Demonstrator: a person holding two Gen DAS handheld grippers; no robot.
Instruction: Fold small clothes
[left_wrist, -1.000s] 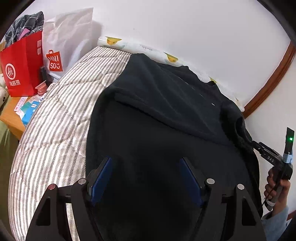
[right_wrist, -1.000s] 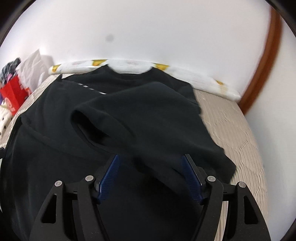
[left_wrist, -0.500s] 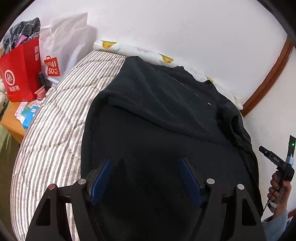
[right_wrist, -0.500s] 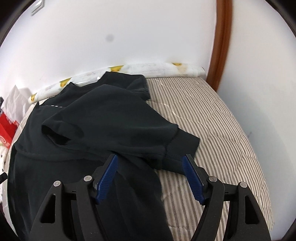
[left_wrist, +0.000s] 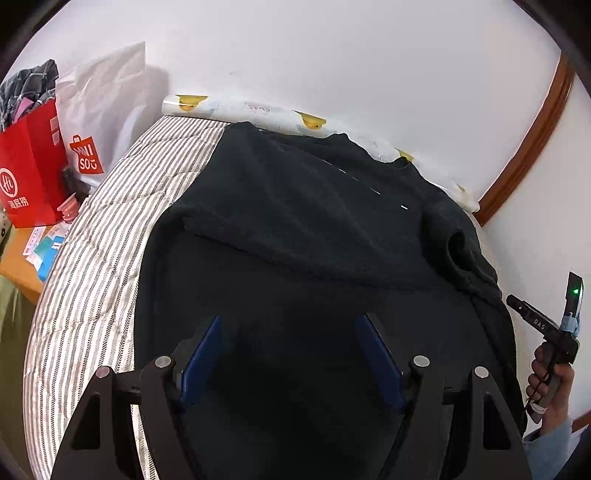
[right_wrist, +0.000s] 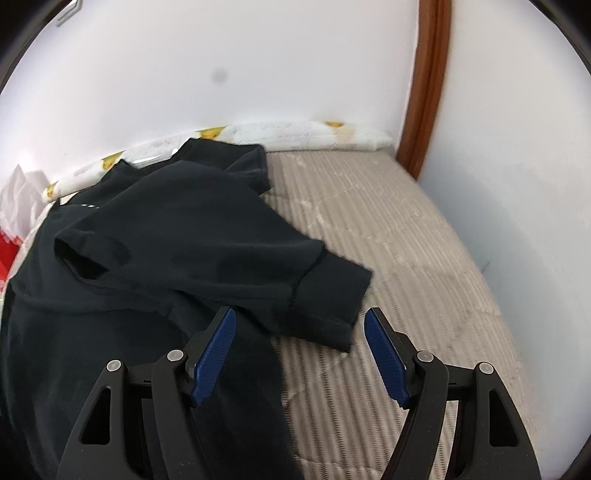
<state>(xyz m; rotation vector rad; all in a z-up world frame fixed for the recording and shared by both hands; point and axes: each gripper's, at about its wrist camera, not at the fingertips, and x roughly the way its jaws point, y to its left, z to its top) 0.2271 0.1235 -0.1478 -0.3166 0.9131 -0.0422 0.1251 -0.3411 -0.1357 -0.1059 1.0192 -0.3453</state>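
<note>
The striped mattress (right_wrist: 388, 240) fills most of both views, and the black sweatshirt (left_wrist: 295, 229) lies spread across it, its neck toward the wall and the rolled duck-print cloth (left_wrist: 258, 110). In my right view the garment has slid from the centre of the picture to the left since a second ago, so bare mattress now shows on the right and the folded-in sleeve (right_wrist: 258, 266) with its ribbed cuff (right_wrist: 325, 295) sits right ahead of my fingers. I read that as my right hand having swung out past the edge of the cloth. The left view has barely shifted: the body of the sweatshirt is under it as before.

My right gripper (right_wrist: 299, 354) stands well open with nothing between the pads, hanging just short of the cuff. My left gripper (left_wrist: 288, 354) is likewise wide open and empty over the lower body panel. Both sleeves look laid inward, so I judge the next step is taking the hem or side to fold the body. The red bag (left_wrist: 29, 177) and white bag (left_wrist: 96, 122) stand clear off the mattress's left edge.
</note>
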